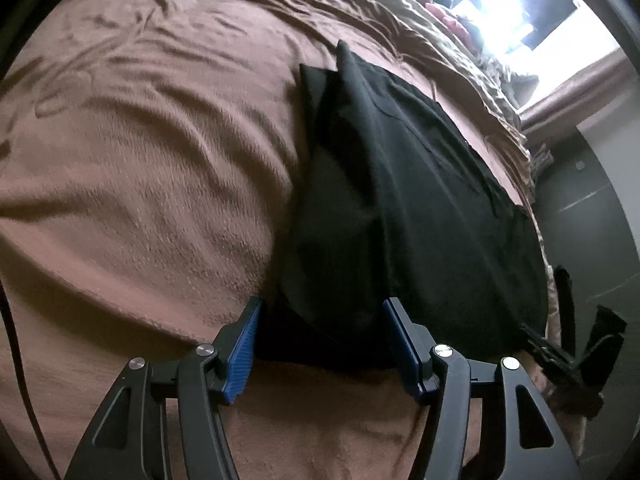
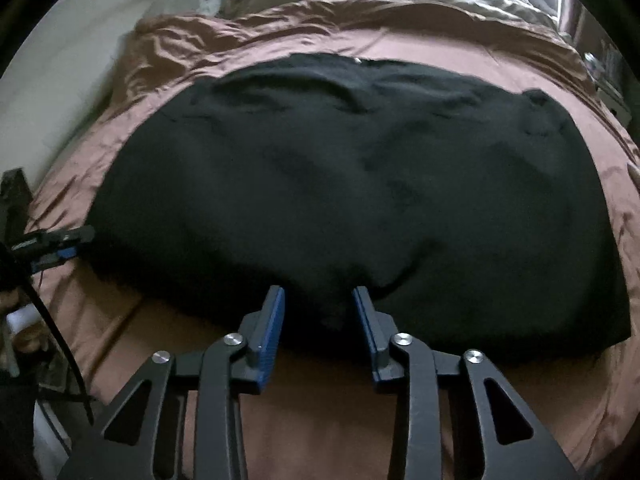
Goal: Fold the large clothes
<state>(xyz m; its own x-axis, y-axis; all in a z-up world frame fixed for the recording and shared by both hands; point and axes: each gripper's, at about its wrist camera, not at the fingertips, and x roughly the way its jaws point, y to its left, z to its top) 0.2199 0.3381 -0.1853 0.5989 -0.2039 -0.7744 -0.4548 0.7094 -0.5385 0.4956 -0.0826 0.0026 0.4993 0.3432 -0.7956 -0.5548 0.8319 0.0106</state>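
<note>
Your bed (image 2: pixel 460 46) is covered by a rumpled brown blanket (image 1: pixel 140 168), and the black garment (image 2: pixel 340 184) lies spread across it, one corner peaked upward in the left wrist view. Your left claw (image 1: pixel 318 312) stands wide open, its blue pads (image 1: pixel 244 344) straddling the garment's near edge. Your right claw (image 2: pixel 318 300) is also open, with a fold of the near hem between its pads, not pinched.
</note>
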